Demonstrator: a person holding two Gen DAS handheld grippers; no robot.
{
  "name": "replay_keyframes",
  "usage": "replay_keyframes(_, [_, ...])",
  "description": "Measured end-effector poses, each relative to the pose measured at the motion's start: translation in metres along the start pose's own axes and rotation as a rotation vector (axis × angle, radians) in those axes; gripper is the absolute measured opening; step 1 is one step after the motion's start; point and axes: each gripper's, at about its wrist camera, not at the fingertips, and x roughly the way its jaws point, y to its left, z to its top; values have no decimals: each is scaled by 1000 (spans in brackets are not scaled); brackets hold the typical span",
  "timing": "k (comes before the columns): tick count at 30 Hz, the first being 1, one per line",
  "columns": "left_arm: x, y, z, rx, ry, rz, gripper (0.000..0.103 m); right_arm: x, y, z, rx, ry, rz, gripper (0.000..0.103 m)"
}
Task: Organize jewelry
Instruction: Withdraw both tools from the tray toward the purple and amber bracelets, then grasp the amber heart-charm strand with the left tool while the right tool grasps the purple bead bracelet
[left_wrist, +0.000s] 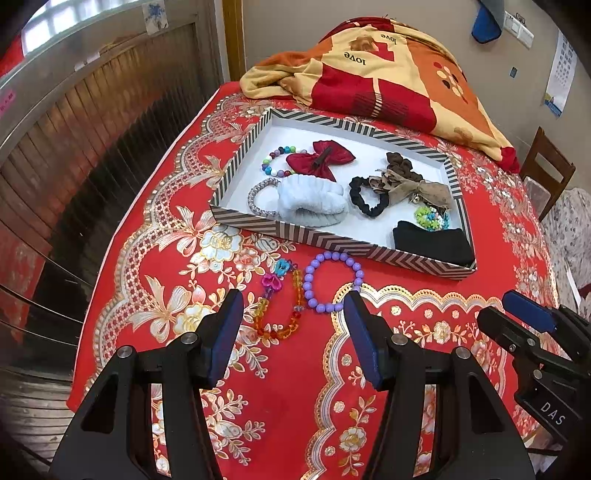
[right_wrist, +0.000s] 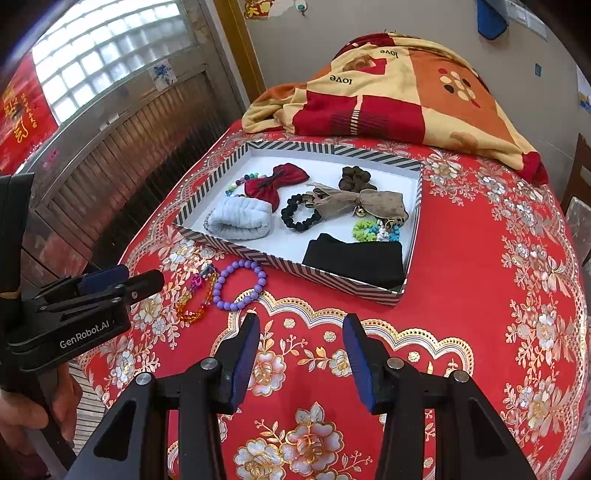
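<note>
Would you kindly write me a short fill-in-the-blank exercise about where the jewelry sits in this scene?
1. The purple bracelet lies on the tablecloth, ____ the tray.
2. Both the left gripper and the right gripper have their jaws ____.
3. The bow in the tray is ____ in colour.
4. Beside the purple bracelet lies a second bracelet, so ____ bracelets lie on the tablecloth.

Missing words: outside; open; red; two

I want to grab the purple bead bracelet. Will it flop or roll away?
The purple bracelet looks like round beads on a string, so it would probably sag, not stay a stiff ring. Lying flat on the tablecloth, it likely won't roll. The smooth beads may slip between the open left gripper.
</note>
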Motion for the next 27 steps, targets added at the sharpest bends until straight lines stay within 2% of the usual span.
replay_keyframes(8, [5, 6, -1, -11, 19, -12, 56, 10, 3, -1, -1, 23, 11, 45])
replay_keyframes(13, [13, 41, -4, -78, 49, -21, 56, 25, 8, -3, 0, 48, 56, 45])
replay_keyframes(17, [27, 77, -10, -161, 91, -2, 56, 49, 16, -3, -17, 86, 75, 45])
replay_keyframes(20, [37, 93, -14, -207, 128, -18, 56, 71, 24, 1, -32, 106, 79, 45])
replay_keyframes(27, [50, 95, -10, -181, 155, -70, 56, 123, 43, 16, -88, 142, 39, 45])
